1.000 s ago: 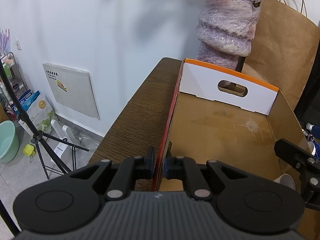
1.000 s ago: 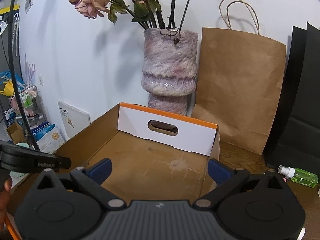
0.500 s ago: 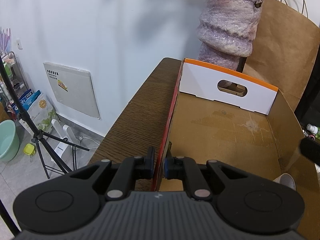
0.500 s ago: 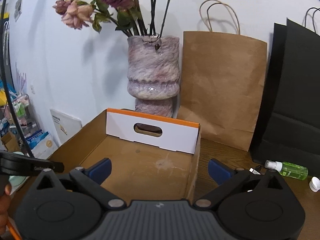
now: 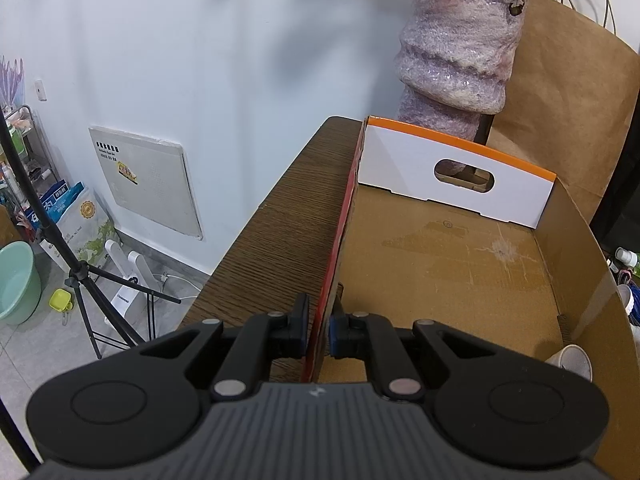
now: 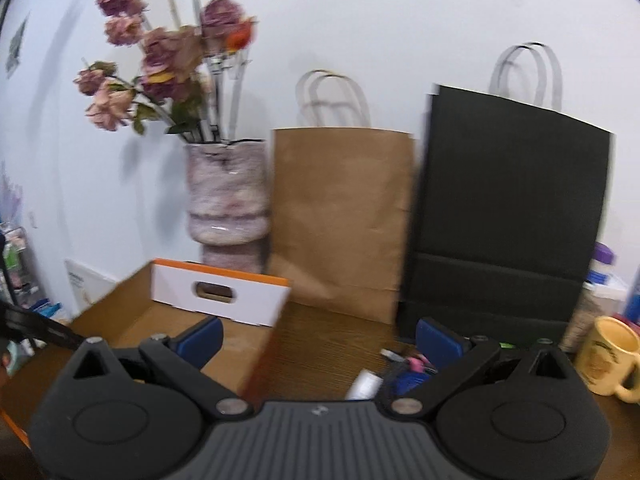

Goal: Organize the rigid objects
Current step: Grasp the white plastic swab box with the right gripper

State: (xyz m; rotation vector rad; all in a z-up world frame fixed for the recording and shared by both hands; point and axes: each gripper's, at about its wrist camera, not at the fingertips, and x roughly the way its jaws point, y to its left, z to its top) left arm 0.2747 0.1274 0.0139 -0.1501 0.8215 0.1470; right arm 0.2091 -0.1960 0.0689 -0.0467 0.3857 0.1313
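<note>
An open cardboard box (image 5: 448, 264) with an orange-edged white end flap lies on the brown wooden table (image 5: 280, 232). My left gripper (image 5: 318, 328) is shut on the box's left wall, one pad on each side. A white paper cup (image 5: 570, 362) lies in the box's near right corner. In the right wrist view the box (image 6: 168, 320) is at lower left, and my right gripper (image 6: 320, 340) stands open over bare table to the right of it, nothing between its fingers. A yellow mug (image 6: 608, 356) stands at far right, with small blurred items (image 6: 400, 376) near the right finger.
A mottled purple vase (image 6: 226, 208) of dried flowers, a brown paper bag (image 6: 340, 216) and a black paper bag (image 6: 504, 216) line the wall behind the box. Left of the table the floor holds a tripod (image 5: 76, 272), a green basin (image 5: 16, 280) and bags.
My right gripper swung right, away from above the box toward the bags and mug; its view is now blurred. It has left the left wrist view. The left gripper kept still on the box wall.
</note>
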